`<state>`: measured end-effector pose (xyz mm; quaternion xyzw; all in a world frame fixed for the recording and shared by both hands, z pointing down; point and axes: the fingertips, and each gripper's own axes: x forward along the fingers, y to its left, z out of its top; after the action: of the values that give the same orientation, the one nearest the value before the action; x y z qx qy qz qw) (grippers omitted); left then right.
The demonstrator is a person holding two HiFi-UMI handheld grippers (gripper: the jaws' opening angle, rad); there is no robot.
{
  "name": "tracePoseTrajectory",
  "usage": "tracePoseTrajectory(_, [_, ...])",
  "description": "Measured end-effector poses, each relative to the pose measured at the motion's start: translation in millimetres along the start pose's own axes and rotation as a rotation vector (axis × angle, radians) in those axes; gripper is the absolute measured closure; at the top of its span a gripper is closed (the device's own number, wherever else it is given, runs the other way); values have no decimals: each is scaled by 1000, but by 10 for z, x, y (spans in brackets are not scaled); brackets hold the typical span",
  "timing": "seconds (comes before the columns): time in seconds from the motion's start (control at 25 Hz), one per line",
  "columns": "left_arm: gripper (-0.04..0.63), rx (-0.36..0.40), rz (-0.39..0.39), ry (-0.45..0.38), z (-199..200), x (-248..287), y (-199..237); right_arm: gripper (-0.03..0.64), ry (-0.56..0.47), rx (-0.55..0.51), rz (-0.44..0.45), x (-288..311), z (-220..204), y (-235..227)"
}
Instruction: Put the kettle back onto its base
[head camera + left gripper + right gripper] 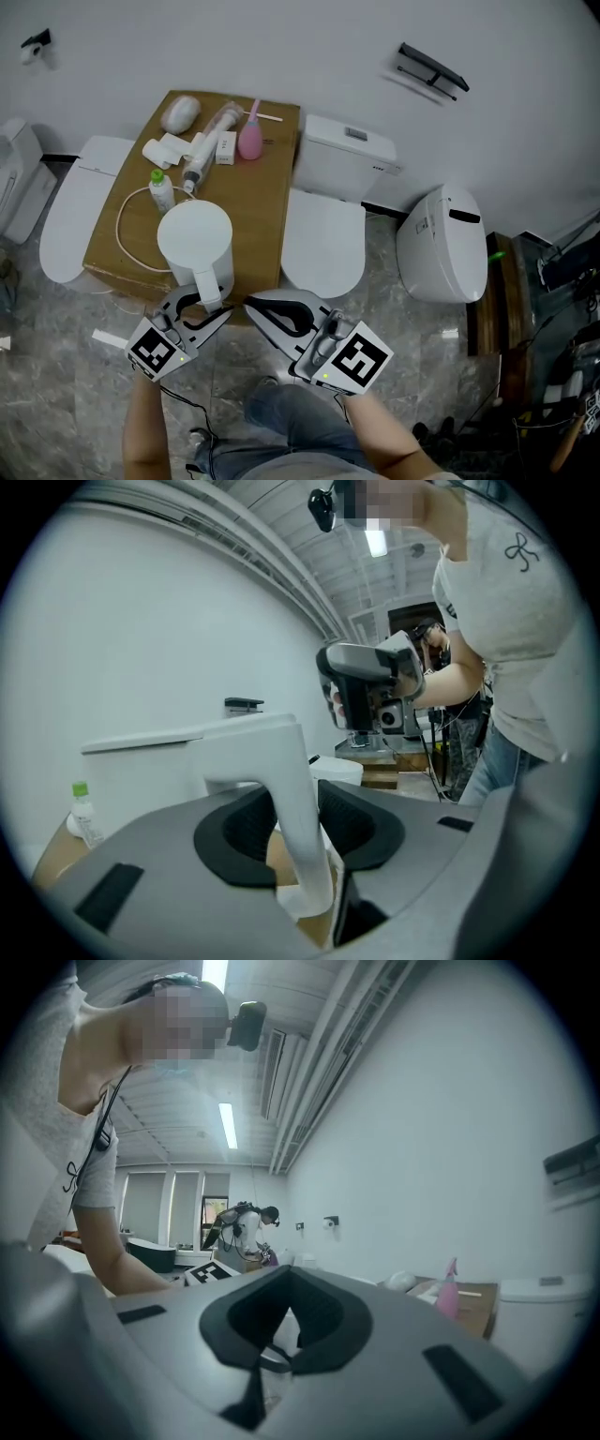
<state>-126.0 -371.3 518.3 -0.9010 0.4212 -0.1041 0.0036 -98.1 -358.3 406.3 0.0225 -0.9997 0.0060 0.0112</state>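
Note:
A white electric kettle (194,239) stands upright at the near edge of a cardboard box (258,202), its handle (210,286) facing me. I cannot make out its base beneath it. My left gripper (207,306) is open and straddles the handle. In the left gripper view the white handle (298,808) rises between the two dark pads (234,832), with a gap showing on the right side. My right gripper (251,302) hovers just right of the kettle, off the box's front edge. It is shut and holds nothing, and its tips (281,1358) meet.
A white cord (122,220) loops on the box left of the kettle. Behind it are a small green-capped bottle (161,190), a pink spray bottle (249,139) and several white items. White toilets (323,234) (441,244) stand to the right and a toilet lid (70,220) to the left.

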Motion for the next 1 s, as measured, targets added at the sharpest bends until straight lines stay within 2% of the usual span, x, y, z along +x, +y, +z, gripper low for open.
tracePoseTrajectory(0.2, [453,53,2,84,-66,-152,9,609,6,2,-3,20,81,117])
tracePoseTrajectory(0.36, [449,33,0,123,-77,-239,36,609,-8,-11,-17,16,163,206])
tracePoseTrajectory(0.52, [449,7,25,81,-33,-378,77,609,-12,-15,-25,20,219,299])
tracePoseTrajectory(0.72, [454,-63,119,-24,145,-763,181,609,-27,-22,-37,55,326,412])
tracePoseTrajectory(0.76, [480,-64,138,-37,209,-852,196,609,-32,-22,-39,73,355,450])
tracePoseTrajectory(0.8, [544,-61,153,-47,273,-934,199,609,-36,-23,-40,94,386,496])
tracePoseTrajectory(0.84, [566,-59,159,-55,335,-1007,185,609,-40,-24,-40,118,420,550])
tracePoseTrajectory(1.0, [582,-61,136,-85,595,-1255,13,609,-53,-30,-40,248,570,849])
